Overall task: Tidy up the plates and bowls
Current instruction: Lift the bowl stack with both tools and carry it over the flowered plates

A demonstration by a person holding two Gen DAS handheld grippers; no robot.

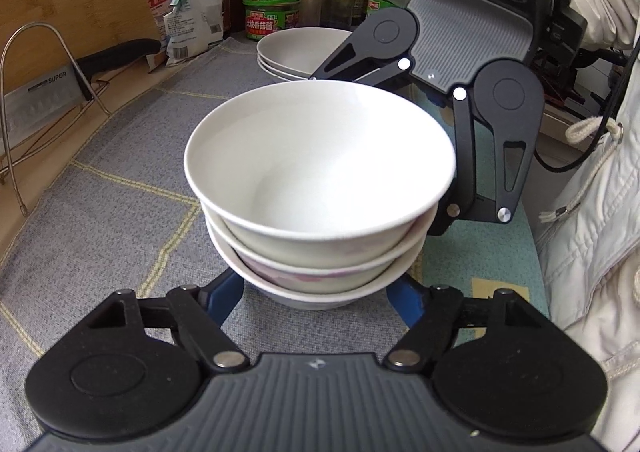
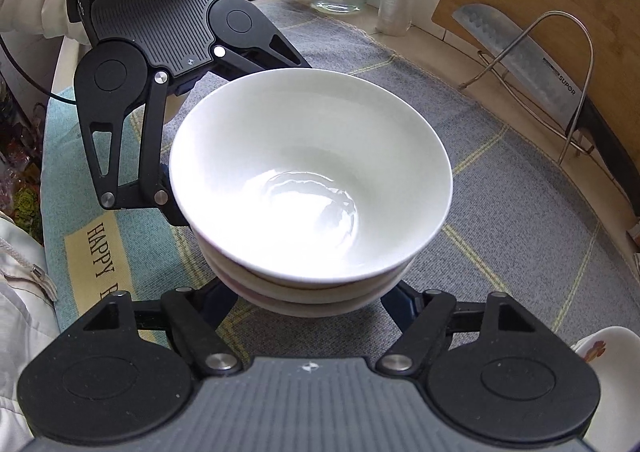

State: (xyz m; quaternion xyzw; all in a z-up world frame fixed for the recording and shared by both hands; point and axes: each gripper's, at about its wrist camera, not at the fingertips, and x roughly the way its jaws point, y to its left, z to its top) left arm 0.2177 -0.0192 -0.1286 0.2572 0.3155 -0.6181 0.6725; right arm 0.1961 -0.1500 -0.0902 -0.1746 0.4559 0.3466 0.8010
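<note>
Both grippers clamp the stack of white bowls [image 1: 320, 188]: left gripper [image 1: 316, 302] at 6 o'clock, right gripper [image 1: 408, 160] at 3.

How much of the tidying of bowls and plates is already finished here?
Done: three bowls sit nested on the grey cloth, and shallow plates are piled behind. In hand: the left tool and right tool clasp the lowest bowl from opposite sides. Left: moving this stack; one patterned dish waits apart.

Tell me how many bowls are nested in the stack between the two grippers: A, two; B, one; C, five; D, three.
D: the left wrist view shows three rims, one above another, in the stack of bowls.
</note>
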